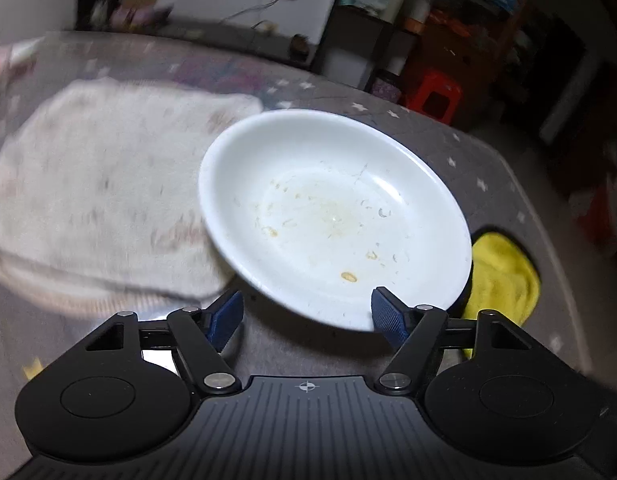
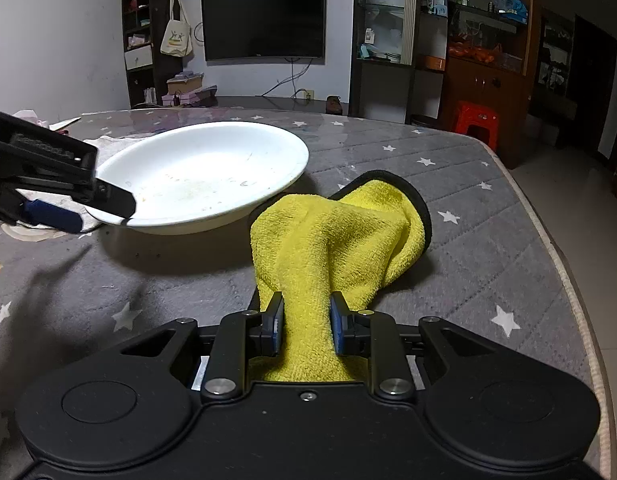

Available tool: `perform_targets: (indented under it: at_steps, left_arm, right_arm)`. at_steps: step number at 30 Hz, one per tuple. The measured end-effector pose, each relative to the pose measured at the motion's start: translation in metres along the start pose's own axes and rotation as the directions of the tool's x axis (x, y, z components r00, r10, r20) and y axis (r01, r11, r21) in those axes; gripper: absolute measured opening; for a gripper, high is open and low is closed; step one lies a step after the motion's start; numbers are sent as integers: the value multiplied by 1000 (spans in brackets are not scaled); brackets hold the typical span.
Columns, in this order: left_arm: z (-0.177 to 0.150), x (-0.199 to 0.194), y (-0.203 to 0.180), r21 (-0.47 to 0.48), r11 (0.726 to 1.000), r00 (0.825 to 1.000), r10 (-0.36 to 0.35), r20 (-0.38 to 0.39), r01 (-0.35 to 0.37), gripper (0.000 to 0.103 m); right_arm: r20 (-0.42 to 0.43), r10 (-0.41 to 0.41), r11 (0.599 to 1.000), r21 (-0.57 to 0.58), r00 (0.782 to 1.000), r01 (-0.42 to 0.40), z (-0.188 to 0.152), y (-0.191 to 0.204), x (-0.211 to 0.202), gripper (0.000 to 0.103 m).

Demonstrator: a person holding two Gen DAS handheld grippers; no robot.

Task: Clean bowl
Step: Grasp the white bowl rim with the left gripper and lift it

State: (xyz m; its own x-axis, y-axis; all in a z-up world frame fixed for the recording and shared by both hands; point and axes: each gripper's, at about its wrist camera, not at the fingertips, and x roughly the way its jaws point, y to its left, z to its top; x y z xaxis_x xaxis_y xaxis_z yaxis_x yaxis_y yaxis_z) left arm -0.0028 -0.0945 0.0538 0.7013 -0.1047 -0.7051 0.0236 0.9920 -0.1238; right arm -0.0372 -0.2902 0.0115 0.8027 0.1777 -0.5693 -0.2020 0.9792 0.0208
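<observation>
Grey star-print table carries my unwiped bowl, residue inside; left gripper apparently straddles its rim, jaws apart, right gripper clamps the yellow cloth.

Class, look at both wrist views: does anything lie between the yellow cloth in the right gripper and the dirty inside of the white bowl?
Nothing visible does. The yellow cloth, clamped in the right gripper, lies just beside the white bowl. The left gripper sits open at the bowl's near rim, off to the side.
</observation>
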Motion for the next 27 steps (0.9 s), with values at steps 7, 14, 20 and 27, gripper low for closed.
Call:
perform_targets:
  at_steps: [7, 14, 20, 27]
  left_arm:
    - [-16, -18, -5, 209, 976, 994, -82, 71, 66, 72]
    - [-32, -19, -31, 470, 881, 988, -110, 110, 46, 73]
    - [-36, -2, -43, 578, 815, 989, -114, 99, 35, 66]
    - [-34, 16, -45, 621, 783, 992, -108, 72, 40, 34]
  right_arm:
    - [1, 9, 1000, 7, 1000, -9, -1, -1, -1, 25]
    - [-1, 7, 1000, 7, 1000, -7, -1, 2, -2, 25]
    - [-3, 7, 1000, 0, 1000, -7, 0, 3, -2, 25]
    - [-7, 15, 1000, -24, 1000, -15, 1, 3, 0, 25]
